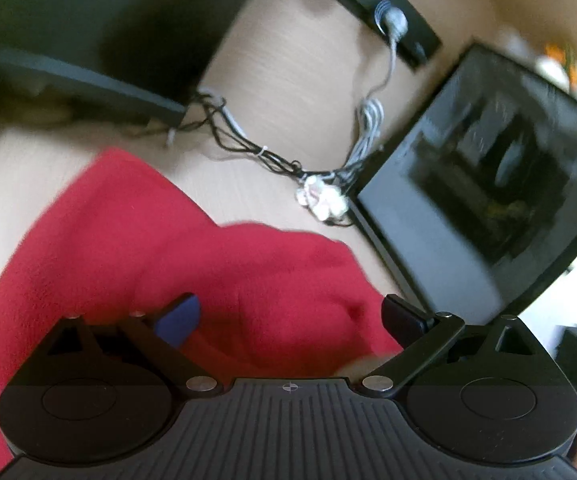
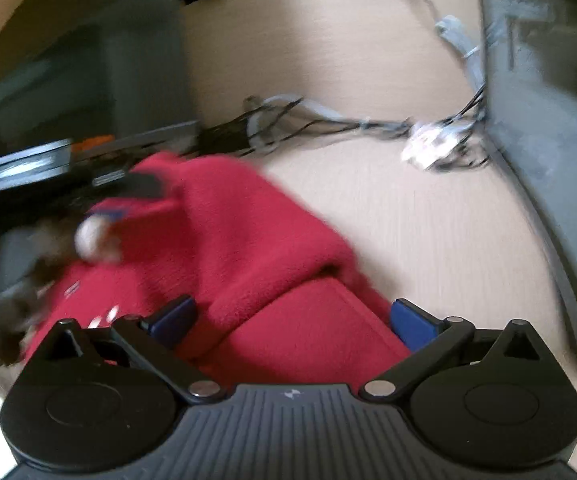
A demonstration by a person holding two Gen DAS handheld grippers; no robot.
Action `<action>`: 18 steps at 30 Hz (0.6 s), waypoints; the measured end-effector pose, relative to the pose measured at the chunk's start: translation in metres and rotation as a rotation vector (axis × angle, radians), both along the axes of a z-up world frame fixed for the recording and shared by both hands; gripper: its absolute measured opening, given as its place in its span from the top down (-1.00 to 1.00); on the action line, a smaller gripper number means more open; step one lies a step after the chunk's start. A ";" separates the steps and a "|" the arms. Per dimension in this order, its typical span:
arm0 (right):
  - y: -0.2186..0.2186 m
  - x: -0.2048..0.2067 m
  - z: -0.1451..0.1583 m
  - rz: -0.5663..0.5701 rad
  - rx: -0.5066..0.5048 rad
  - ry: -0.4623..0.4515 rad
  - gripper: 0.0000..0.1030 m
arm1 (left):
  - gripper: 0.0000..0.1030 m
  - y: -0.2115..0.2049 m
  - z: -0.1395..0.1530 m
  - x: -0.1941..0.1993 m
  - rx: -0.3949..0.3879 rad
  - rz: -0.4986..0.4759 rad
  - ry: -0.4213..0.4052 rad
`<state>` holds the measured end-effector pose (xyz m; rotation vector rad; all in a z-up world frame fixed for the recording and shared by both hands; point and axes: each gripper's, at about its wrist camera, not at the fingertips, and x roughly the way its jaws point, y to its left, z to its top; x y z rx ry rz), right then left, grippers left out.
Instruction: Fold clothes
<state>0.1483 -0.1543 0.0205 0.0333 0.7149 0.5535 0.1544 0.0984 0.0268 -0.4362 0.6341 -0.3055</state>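
Note:
A red fleece garment (image 1: pixel 136 248) lies on a light wooden table (image 1: pixel 288 80), bunched into soft folds. My left gripper (image 1: pixel 292 320) hovers over its near part, open wide, with cloth below the fingers but nothing pinched. In the right wrist view the same garment (image 2: pixel 256 240) shows a folded flap with a straight hem near the camera. My right gripper (image 2: pixel 292 322) is open wide above that flap, its blue pads (image 2: pixel 412 324) not pressing on the cloth. At the garment's far left a blurred dark shape with a blue pad, which looks like the other gripper (image 2: pixel 128 196), is beside a blurred hand.
A dark screen (image 1: pixel 488 184) leans at the right of the table. A tangle of black and grey cables (image 1: pixel 320 196) runs across behind the garment. A black shelf (image 1: pixel 88 80) and dark boxes (image 2: pixel 88 60) stand at the back left. Both views are motion-blurred.

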 end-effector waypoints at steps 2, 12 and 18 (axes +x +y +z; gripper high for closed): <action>0.005 -0.015 0.007 0.065 -0.001 0.006 -1.00 | -0.95 -0.004 0.005 0.005 0.063 -0.026 -0.001; -0.024 -0.043 0.023 0.032 -0.225 -0.228 -1.00 | -0.95 -0.019 0.036 -0.059 0.186 0.064 0.000; -0.013 -0.075 0.004 0.108 -0.237 -0.187 -1.00 | -0.95 -0.019 0.027 -0.053 0.214 0.095 0.008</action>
